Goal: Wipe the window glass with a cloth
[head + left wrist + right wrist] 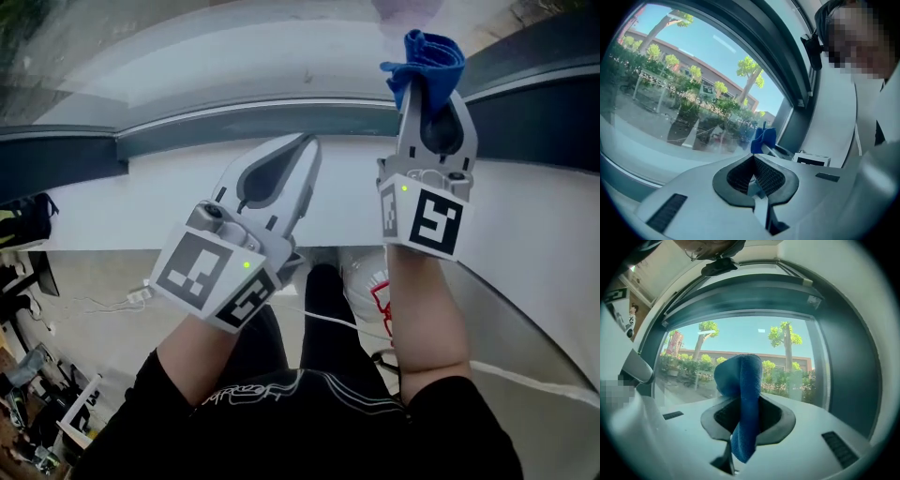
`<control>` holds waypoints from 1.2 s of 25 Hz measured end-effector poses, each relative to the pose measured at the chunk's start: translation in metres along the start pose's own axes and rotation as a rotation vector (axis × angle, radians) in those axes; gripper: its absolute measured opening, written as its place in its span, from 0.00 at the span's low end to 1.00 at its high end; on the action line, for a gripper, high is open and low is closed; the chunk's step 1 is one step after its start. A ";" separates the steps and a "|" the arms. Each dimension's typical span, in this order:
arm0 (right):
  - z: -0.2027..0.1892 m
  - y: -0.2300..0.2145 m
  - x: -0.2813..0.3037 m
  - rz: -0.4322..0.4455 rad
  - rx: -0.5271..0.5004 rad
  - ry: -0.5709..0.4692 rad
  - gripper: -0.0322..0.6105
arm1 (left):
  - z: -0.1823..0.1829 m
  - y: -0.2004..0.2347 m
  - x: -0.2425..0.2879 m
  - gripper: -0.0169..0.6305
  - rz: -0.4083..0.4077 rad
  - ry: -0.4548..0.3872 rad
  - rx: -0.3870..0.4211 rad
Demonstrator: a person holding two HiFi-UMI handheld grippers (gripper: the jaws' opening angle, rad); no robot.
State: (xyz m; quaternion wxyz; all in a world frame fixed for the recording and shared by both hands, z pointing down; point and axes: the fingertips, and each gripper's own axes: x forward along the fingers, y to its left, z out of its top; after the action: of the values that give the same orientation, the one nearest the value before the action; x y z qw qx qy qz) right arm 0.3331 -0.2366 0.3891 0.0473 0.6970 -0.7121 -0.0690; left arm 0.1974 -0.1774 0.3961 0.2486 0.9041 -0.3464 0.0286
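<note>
Head view looks down on the window glass, which fills the upper part of the picture, with its dark frame below it and then a white wall. Through the glass, in the right gripper view, trees and a long low building stand under a clear sky.

Both grippers point up toward the window. The left gripper lies tilted over the white wall, its tip close to the lower frame. Its jaws are pressed together and nothing is between them (the left gripper view shows the ribbed pads meeting at the tip).

The right gripper is more upright and reaches higher, in front of the frame. Its jaws are clamped on the blue cloth. In the right gripper view the cloth runs as a folded strip between the pads, bunched above the tips and hanging out a little below them. The bunched end is near the lower edge of the glass; whether it touches the glass I cannot tell.
</note>
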 end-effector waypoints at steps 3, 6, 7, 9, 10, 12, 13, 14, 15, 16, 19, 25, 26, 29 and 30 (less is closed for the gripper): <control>0.006 0.064 0.001 0.082 0.014 0.001 0.15 | 0.004 0.036 -0.040 0.04 0.058 -0.016 -0.021; 0.010 0.133 0.002 0.173 0.032 0.003 0.15 | 0.009 0.073 -0.084 0.03 0.124 -0.040 -0.036; 0.011 0.156 0.003 0.200 0.037 0.005 0.15 | 0.010 0.087 -0.099 0.04 0.144 -0.047 -0.042; 0.011 0.203 0.002 0.252 0.043 0.010 0.15 | 0.011 0.113 -0.130 0.04 0.184 -0.060 -0.055; 0.012 0.225 0.002 0.276 0.044 0.013 0.15 | 0.011 0.126 -0.146 0.03 0.203 -0.066 -0.061; 0.014 0.270 0.003 0.318 0.045 0.014 0.15 | 0.014 0.152 -0.176 0.04 0.236 -0.080 -0.070; 0.015 0.291 0.003 0.336 0.046 0.013 0.15 | 0.015 0.164 -0.191 0.04 0.250 -0.086 -0.072; 0.016 0.312 0.003 0.355 0.047 0.012 0.15 | 0.016 0.176 -0.205 0.04 0.265 -0.091 -0.075; 0.017 0.332 0.002 0.374 0.049 0.012 0.15 | 0.016 0.188 -0.220 0.03 0.280 -0.095 -0.079; 0.018 0.352 0.002 0.391 0.049 0.012 0.15 | 0.016 0.200 -0.234 0.04 0.295 -0.099 -0.083; 0.022 0.409 0.004 0.435 0.054 0.014 0.15 | 0.018 0.234 -0.273 0.04 0.331 -0.107 -0.094; 0.022 0.496 0.012 0.483 0.082 0.041 0.15 | 0.021 0.286 -0.332 0.04 0.378 -0.114 -0.103; 0.023 0.509 0.014 0.490 0.088 0.038 0.15 | 0.021 0.292 -0.340 0.03 0.383 -0.112 -0.103; 0.027 0.546 0.024 0.503 0.109 0.022 0.15 | 0.019 0.313 -0.361 0.04 0.398 -0.106 -0.105; 0.028 0.557 0.028 0.510 0.112 0.016 0.15 | 0.018 0.319 -0.367 0.04 0.404 -0.105 -0.106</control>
State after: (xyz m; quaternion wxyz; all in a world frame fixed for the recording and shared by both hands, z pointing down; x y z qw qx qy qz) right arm -0.2216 -0.2529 0.4519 0.0300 0.4969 -0.8673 -0.0098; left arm -0.2879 -0.1640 0.4351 0.2665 0.8024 -0.5339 0.0126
